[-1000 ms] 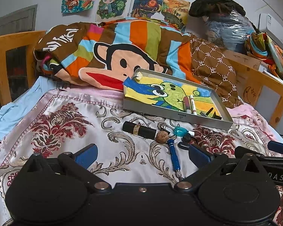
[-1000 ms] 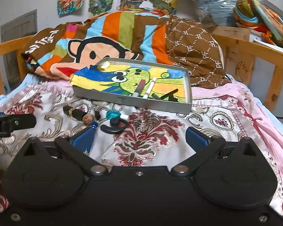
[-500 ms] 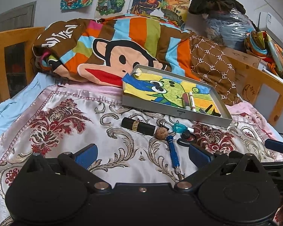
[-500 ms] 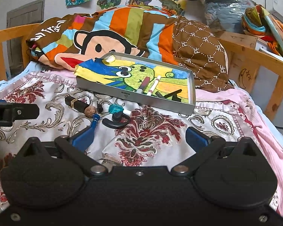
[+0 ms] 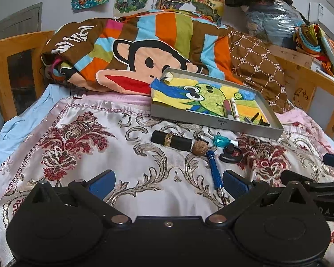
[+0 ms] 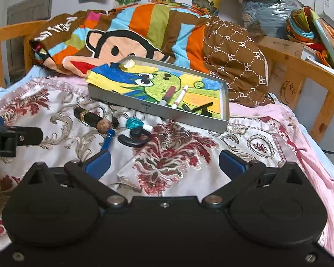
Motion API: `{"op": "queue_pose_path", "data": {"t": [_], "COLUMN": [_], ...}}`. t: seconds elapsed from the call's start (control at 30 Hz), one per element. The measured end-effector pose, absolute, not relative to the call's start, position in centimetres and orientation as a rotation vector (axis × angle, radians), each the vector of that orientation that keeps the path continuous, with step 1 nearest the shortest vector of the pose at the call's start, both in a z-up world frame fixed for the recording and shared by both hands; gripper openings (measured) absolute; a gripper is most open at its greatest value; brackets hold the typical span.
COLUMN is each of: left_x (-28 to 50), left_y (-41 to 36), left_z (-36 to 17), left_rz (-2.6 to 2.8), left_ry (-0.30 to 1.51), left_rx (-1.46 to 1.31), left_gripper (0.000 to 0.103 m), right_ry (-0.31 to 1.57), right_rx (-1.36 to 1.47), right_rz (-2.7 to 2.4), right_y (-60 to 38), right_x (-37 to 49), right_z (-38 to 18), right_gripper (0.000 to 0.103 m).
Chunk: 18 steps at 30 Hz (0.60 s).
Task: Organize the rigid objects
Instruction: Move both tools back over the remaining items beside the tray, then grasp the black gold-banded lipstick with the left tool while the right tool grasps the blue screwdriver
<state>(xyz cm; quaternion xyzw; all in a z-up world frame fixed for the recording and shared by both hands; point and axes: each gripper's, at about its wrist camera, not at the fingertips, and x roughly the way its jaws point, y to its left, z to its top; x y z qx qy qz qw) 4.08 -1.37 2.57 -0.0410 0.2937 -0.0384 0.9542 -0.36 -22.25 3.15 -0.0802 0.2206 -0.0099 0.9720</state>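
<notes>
A grey metal tray (image 5: 216, 123) (image 6: 158, 109) lined with a colourful drawing lies on the bedspread and holds two markers (image 6: 174, 98) and small black pieces. In front of it lie a black tube with a gold band (image 5: 171, 140) (image 6: 88, 116), a walnut (image 5: 200, 149) (image 6: 104, 126), a teal bead (image 5: 220, 141) (image 6: 133, 123), a black hook (image 5: 230, 155) (image 6: 134, 139) and a blue screwdriver (image 5: 214, 170) (image 6: 106, 141). My left gripper (image 5: 168, 183) and my right gripper (image 6: 164, 163) both hover open and empty above the cloth, short of these items.
A rolled monkey-print quilt (image 5: 149, 51) lies behind the tray. Wooden bed rails (image 6: 300, 66) run along the right and far left. Bags and fabric (image 5: 276, 20) are piled at the back right. The other gripper's arm (image 6: 11, 136) reaches in at left.
Both grippers have drawn a little nearer to the objects and lifted slightly; the right view has shifted toward the tray. Nothing on the bed has moved, and the jaws stay open.
</notes>
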Motion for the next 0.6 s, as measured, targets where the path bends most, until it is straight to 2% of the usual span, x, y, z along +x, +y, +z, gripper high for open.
{"op": "queue_pose_path", "data": {"t": [0.6], "left_x": [6.4], "left_y": [-0.1], "left_z": [2.3], "left_rz": [-0.038], "left_ry": [0.675], "left_rx": [-0.123], "left_gripper": [0.102], "right_ry": [0.507], "right_rx": [-0.155], "right_rz": [0.062], "right_y": [-21.4], "right_x": [2.7], "right_z": [1.9], "right_gripper": [0.103]}}
